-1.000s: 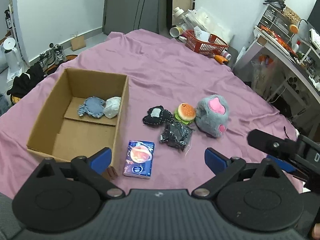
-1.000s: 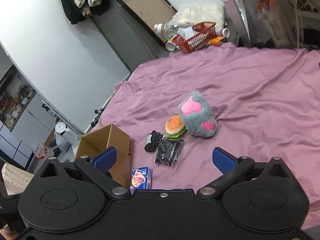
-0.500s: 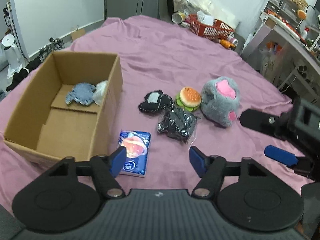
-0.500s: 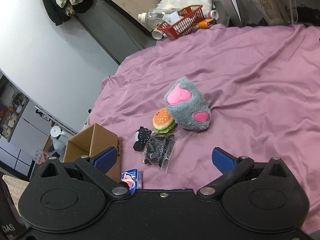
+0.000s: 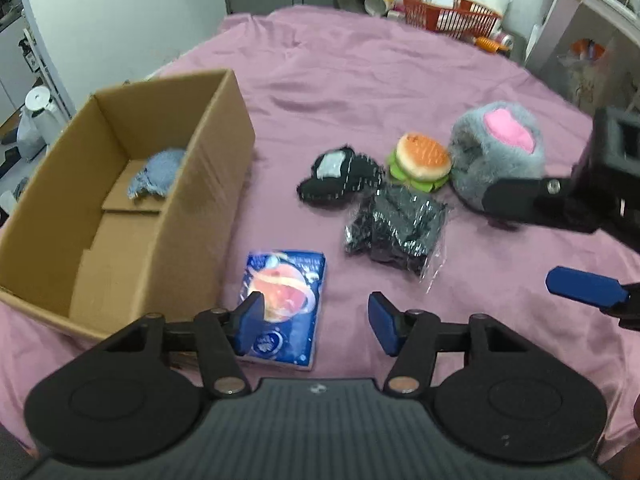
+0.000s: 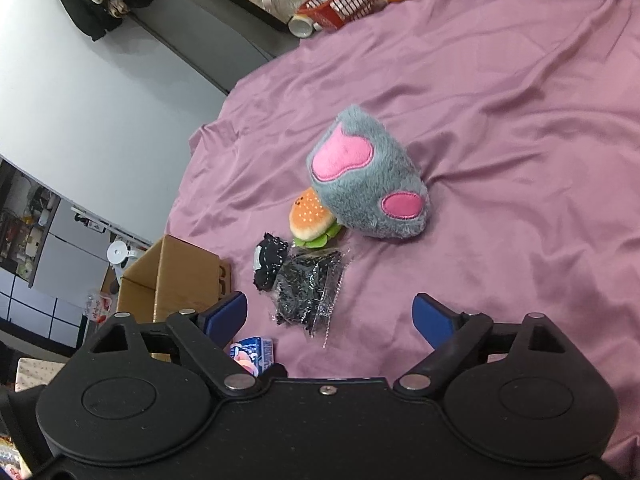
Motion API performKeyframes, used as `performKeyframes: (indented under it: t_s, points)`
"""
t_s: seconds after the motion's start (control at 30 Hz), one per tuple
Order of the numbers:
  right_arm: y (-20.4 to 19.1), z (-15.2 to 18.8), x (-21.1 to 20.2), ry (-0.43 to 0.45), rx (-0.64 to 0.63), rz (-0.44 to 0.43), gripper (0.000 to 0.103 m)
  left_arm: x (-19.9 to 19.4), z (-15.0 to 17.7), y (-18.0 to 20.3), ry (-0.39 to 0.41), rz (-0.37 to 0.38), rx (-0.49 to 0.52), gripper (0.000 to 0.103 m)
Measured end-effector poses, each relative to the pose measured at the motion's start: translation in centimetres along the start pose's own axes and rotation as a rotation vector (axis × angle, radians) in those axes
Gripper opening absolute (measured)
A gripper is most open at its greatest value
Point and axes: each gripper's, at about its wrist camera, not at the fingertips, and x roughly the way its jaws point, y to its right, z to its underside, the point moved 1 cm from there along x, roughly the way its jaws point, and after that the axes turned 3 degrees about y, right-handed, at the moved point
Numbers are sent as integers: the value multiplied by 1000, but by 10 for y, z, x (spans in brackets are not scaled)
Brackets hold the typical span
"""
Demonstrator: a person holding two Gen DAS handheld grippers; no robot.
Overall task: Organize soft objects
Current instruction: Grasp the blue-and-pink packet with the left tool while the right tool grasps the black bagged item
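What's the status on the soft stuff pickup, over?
Left gripper open over blue packet. Right gripper open, empty. Five items on the sheet, one blue cloth visible in cardboard box. Nothing in the way.

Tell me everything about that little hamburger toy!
The small plush hamburger toy has an orange-tan bun dotted with pale seeds, a tiny face near its top edge in the right wrist view, and a bright green lettuce frill underneath. It looks soft and stuffed. It lies tilted on the purple bedsheet, leaning against the fluffy grey paw-shaped plush with pink pads. The clear plastic bag of black items lies right beside it, seemingly touching. Neither tool touches it.
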Motion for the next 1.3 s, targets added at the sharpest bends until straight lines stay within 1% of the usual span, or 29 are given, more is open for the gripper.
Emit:
performKeyframes:
  t_s: [0.07, 0.17, 0.33, 0.4, 0.43, 0.5, 0.53, 0.57, 0.63, 0.7, 0.77, 0.8, 0.83, 0.9, 0.97, 1.17, 1.3]
  points:
    - [3, -1, 8, -17, 2, 2, 89, 6, 2, 1, -14, -27, -7, 57]
    - [6, -2, 18, -41, 15, 6, 88, 11, 5, 4, -3, -78, 14, 57]
    - [4, 0, 36, -73, 5, 4, 87, 22, 3, 6, -22, -98, 50, 57]
    - [3, 2, 43, -85, 3, 6, 86, 24, 1, 4, -35, -101, 42, 51]
    - [2, 2, 47, -86, 2, 9, 84, 24, 0, 3, -41, -107, 44, 49]
    - [2, 2, 50, -86, 4, 6, 78, 26, -2, 3, -51, -119, 53, 41]
    - [1, 1, 52, -88, 6, 4, 75, 26, -2, 4, -52, -125, 59, 40]
    - [1, 1, 54, -89, 10, 1, 74, 27, -2, 4, -51, -131, 70, 38]
    - [2, 1, 56, -92, 17, -7, 72, 28, -1, 4, -52, -131, 82, 38]
    - [1, 2, 58, -98, 19, -16, 63, 27, 0, 4, -48, -130, 87, 37]
    - [0, 3, 61, -115, 20, -26, 31, 26, 1, 4, -42, -128, 87, 35]
    - [0, 5, 62, -125, 27, -36, 26, 26, 1, 3, -38, -126, 84, 33]
    - [0, 5, 61, -124, 30, -40, 26, 25, 1, 1, -34, -122, 79, 32]
    - [-3, 6, 56, -104, 12, -32, 22, 21, 0, -1, -20, -114, 81, 27]
    - [-5, 6, 48, -89, 13, -43, 18, 16, 0, -3, -9, -103, 77, 24]
    - [-8, 10, 18, -40, -20, -21, 15, -4, -5, -8, 16, 1, 20, 19]
    - [-16, 13, -4, 5, -76, 14, 15, -22, -7, -5, 25, 89, 1, 19]
